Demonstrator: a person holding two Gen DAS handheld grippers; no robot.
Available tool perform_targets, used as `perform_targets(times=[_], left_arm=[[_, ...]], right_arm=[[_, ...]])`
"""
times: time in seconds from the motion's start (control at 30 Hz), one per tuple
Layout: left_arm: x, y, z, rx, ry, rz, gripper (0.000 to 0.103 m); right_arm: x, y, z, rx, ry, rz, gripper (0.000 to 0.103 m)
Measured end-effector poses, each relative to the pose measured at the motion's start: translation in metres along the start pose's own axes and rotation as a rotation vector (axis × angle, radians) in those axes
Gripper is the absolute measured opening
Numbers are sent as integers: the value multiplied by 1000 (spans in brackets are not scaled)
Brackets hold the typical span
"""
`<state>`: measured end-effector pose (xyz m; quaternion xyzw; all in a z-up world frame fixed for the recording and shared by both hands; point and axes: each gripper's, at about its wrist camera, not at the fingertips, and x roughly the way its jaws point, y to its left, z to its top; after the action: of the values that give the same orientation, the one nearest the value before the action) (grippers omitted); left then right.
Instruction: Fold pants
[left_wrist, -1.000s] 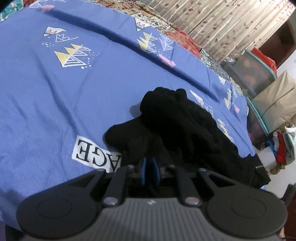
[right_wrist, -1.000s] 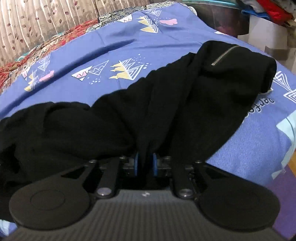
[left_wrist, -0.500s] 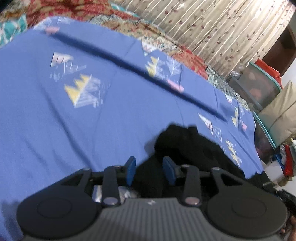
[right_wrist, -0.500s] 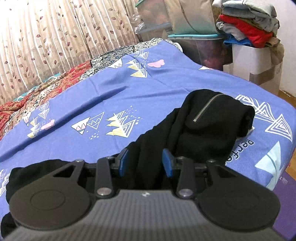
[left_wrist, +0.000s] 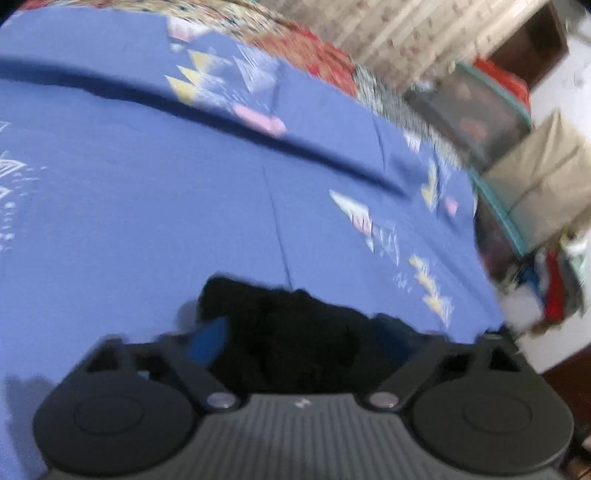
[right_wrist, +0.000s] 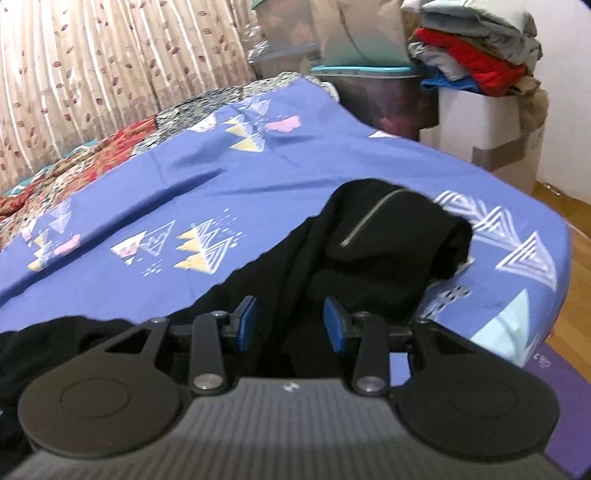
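Observation:
Black pants lie bunched on the blue patterned bedsheet, a zip pocket facing up near the bed's right corner. My right gripper is open and empty, jaws apart just above the pants' middle. In the blurred left wrist view the other end of the pants lies on the sheet between my left gripper's wide-open jaws; I cannot tell if they touch the cloth.
A patchwork quilt and leaf-print curtain lie beyond the sheet. Storage boxes and a white bin with stacked clothes stand past the bed's right edge. A purple mat lies on the wooden floor.
Both grippers were shut on the pants a second ago; both have opened, let the cloth go and drawn back and up. The left has opened wider since half a second ago.

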<state>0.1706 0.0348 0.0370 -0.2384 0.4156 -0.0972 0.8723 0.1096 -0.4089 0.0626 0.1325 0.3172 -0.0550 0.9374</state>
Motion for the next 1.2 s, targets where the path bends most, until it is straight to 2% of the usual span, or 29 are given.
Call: perform_targets(times=[0.03,0.07,0.13,0.23,0.3,0.33,0.4,0.47,0.57,0.6,0.7,0.73,0.77,0.8,0.87,0.93,0.97,1.0,1.03,1.1,1.17,1.2], left_arm=[[8,-7,-2,35,21,28,9],[12,-10,-6,41,34,39,8],[-1,-7,-11,12,-18,45,7],[-61,10,-12,0,-203,83,7],[-110,35,-17,-93,-307,85,7],[-135,49,-23,-145,-352,111,7],[-176,74,-39,-238,-399,128,7],[-206,94,-62,-321,-408,126,6],[-240,110,-103,-390,-454,267,3],[-248,117,-116,-421,-465,288,3],[-251,137,-138,-533,-428,233,3],[-249,138,-141,-542,-417,222,3],[-246,137,-141,-534,-409,217,3],[-243,134,-139,-513,-400,213,3],[-229,124,-131,-461,-372,182,10],[-204,107,-120,-400,-333,135,31],[-192,99,-115,-373,-313,122,39],[-180,92,-111,-353,-290,113,50],[-166,85,-107,-337,-262,104,51],[-140,73,-101,-305,-196,84,49],[-121,65,-104,-280,-153,91,40],[-115,61,-104,-266,-145,106,33]], right_arm=[[3,-2,5,-2,-1,-1,43],[7,-4,12,-8,-2,1,43],[17,-4,26,-30,-8,5,43],[38,2,47,-61,-19,-8,43],[54,6,57,-57,-3,-5,43],[60,8,59,-52,4,7,43],[73,17,59,-50,19,30,43],[85,31,51,-71,43,61,43],[95,50,35,-100,87,100,43],[97,56,31,-117,96,102,43],[102,70,29,-155,111,89,43],[103,75,32,-168,111,89,43],[105,78,39,-187,108,82,48],[108,82,43,-213,100,63,57],[118,86,50,-258,89,-3,72],[140,81,53,-278,128,-110,74],[156,75,52,-269,187,-161,71],[173,64,48,-240,269,-193,58],[182,51,44,-190,307,-180,57],[172,46,46,-152,275,-150,12],[153,54,52,-166,242,-133,10],[135,57,59,-178,175,-106,10]])
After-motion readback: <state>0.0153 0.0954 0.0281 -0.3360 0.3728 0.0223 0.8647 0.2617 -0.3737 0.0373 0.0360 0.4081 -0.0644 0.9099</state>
